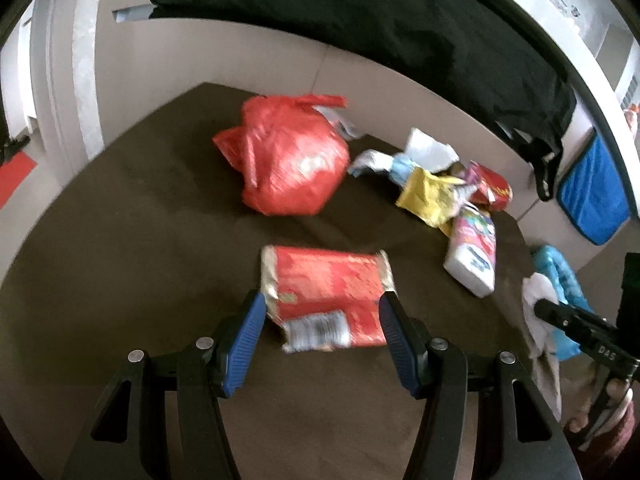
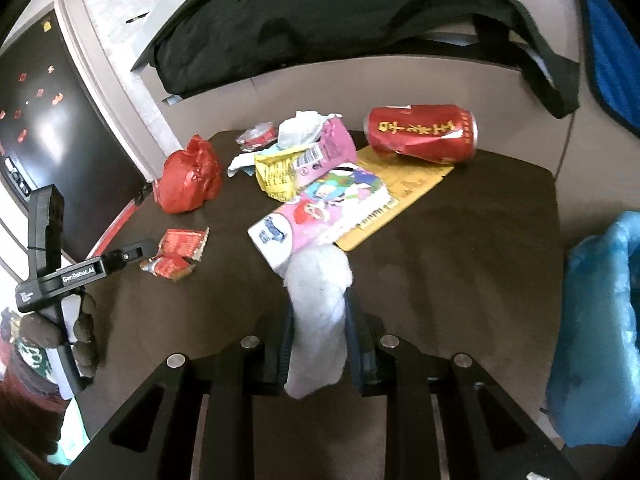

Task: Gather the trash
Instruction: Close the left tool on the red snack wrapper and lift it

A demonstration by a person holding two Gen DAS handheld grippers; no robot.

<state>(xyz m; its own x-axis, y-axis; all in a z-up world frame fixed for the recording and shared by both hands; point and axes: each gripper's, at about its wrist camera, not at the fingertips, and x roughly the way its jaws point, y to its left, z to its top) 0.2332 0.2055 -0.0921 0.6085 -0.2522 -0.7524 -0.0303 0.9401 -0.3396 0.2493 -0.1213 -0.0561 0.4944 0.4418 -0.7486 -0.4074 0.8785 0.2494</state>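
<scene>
Left wrist view: your left claw (image 1: 322, 316) stands released astride the crinkled red foil wrapper (image 1: 326, 300) on the dark brown bench (image 1: 120, 240); press low before pinching that slippery film. Right wrist view: your right claw (image 2: 318, 332) is clenched on a soft white tissue wad (image 2: 318, 320); carry it toward the thin blue plastic bag (image 2: 596, 320) at three o'clock.

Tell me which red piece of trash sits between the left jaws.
The flat red wrapper, lying unpinched between them; the knotted red bag and red can sit farther off.
</scene>
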